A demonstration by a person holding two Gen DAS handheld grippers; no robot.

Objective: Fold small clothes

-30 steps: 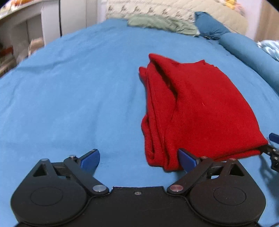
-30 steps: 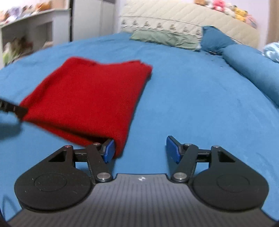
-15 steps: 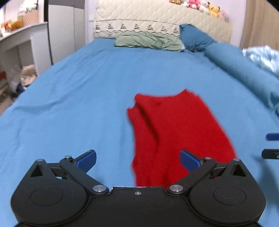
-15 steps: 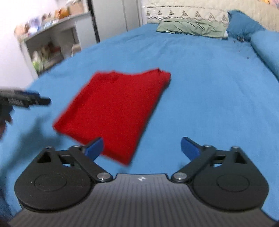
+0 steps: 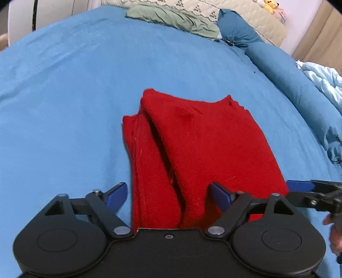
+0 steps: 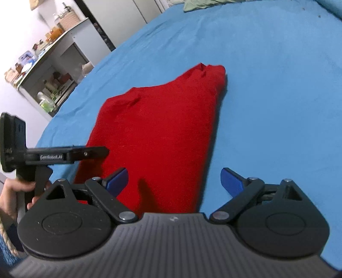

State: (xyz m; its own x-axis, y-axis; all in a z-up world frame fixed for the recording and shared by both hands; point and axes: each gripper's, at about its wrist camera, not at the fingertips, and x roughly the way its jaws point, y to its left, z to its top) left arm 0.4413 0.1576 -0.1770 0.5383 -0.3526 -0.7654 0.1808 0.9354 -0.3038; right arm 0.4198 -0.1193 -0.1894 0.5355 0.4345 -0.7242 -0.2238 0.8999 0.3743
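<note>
The left gripper [image 5: 167, 195] has its fingers spread apart, straddling the near left edge of the folded red garment [image 5: 205, 149], which lies on the blue bed [image 5: 64, 107] well short of the pillows; the right gripper [image 6: 174, 181], fingers likewise apart and empty, sits at the garment's near right corner

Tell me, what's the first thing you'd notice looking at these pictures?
The bright red folded garment jumps out, lying in the middle of the wide blue bedsheet. Next come the two black grippers with blue fingertips at its near edge: the left gripper and the right gripper both stand open, holding nothing. Far behind, a green pillow lies at the head of the bed.
</note>
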